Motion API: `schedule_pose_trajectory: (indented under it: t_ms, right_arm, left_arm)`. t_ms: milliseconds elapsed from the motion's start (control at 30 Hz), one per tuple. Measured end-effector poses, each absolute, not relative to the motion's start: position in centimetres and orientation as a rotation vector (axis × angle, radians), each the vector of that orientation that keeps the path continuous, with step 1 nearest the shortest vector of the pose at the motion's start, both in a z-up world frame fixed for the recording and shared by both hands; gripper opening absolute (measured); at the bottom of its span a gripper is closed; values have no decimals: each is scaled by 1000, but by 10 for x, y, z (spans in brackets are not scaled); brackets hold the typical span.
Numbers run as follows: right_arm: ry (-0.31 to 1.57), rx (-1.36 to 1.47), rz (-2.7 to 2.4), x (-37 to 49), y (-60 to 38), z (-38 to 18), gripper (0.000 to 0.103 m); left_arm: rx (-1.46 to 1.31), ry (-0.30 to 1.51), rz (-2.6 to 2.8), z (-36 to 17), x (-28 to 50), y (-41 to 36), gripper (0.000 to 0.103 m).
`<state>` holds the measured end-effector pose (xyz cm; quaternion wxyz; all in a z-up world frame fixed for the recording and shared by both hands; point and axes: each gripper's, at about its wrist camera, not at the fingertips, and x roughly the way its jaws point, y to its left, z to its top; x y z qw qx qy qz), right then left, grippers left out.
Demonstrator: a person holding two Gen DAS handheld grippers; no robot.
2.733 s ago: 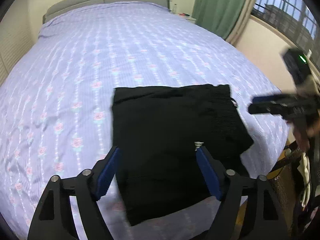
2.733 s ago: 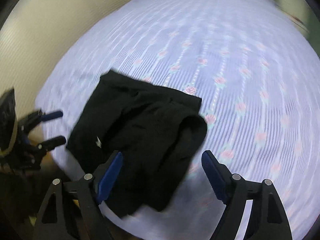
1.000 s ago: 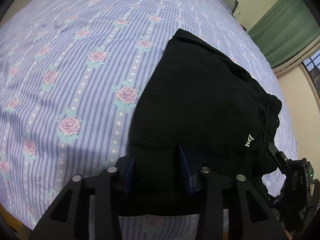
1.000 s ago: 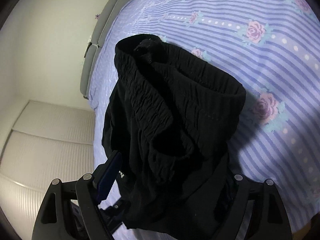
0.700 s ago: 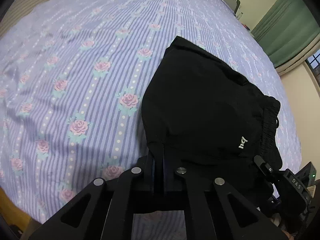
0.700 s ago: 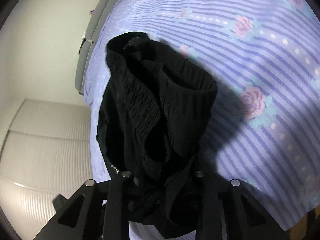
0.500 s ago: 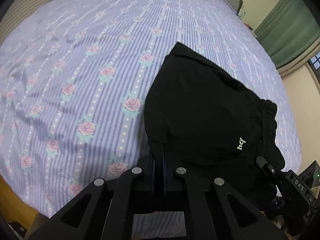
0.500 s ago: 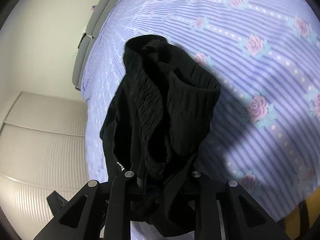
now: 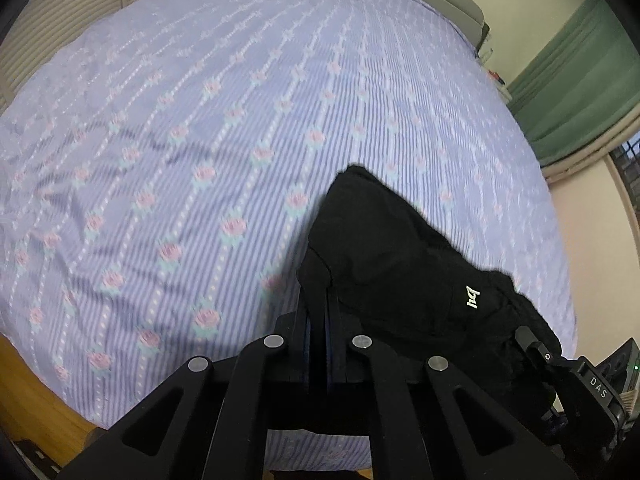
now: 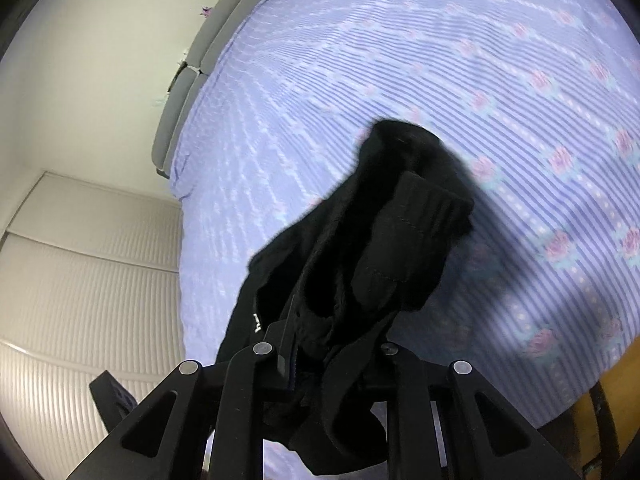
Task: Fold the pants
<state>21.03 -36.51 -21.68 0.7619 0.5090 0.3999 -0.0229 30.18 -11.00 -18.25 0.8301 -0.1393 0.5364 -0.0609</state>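
Note:
The black pants (image 9: 400, 264) hang bunched between my two grippers above the bed (image 9: 200, 120). My left gripper (image 9: 318, 320) is shut on one edge of the pants; a small white logo (image 9: 472, 298) shows on the fabric. My right gripper (image 10: 320, 344) is shut on the elastic waistband end of the pants (image 10: 384, 240), which droops over the jaws. The right gripper also shows at the lower right of the left wrist view (image 9: 560, 368). The far end of the pants hangs just over the sheet; contact cannot be told.
The bed has a lilac striped sheet with pink roses (image 10: 520, 80) and a grey headboard (image 10: 192, 72). Green curtain (image 9: 580, 80) and window at right. White slatted wardrobe doors (image 10: 80, 280) at left. Wooden floor (image 9: 32, 392) below the bed's near edge.
Both grippers went from open above the flat pants to shut on them. Since then both have risen, lifting the pants off the sheet into a hanging bundle.

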Motion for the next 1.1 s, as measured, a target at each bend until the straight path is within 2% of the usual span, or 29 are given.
schedule_pose_trajectory:
  t_ms: [267,400,767,1100]
  right_arm:
    - [874,1059,-12,258,-337,-169,20]
    - [872,1041,32,289,-304,-148,20]
    - [927,985,261,417,-132,-123,20]
    - [888,951,476,578,65,-93,20]
  left_arm:
    - [-340,1100,-112,-138,337,-70,7]
    - [-368,1068,-76,-118,356,-26,7]
    - [-384,976,111,-76,417,159,7]
    - [-362,828,218,-25,523,348,7]
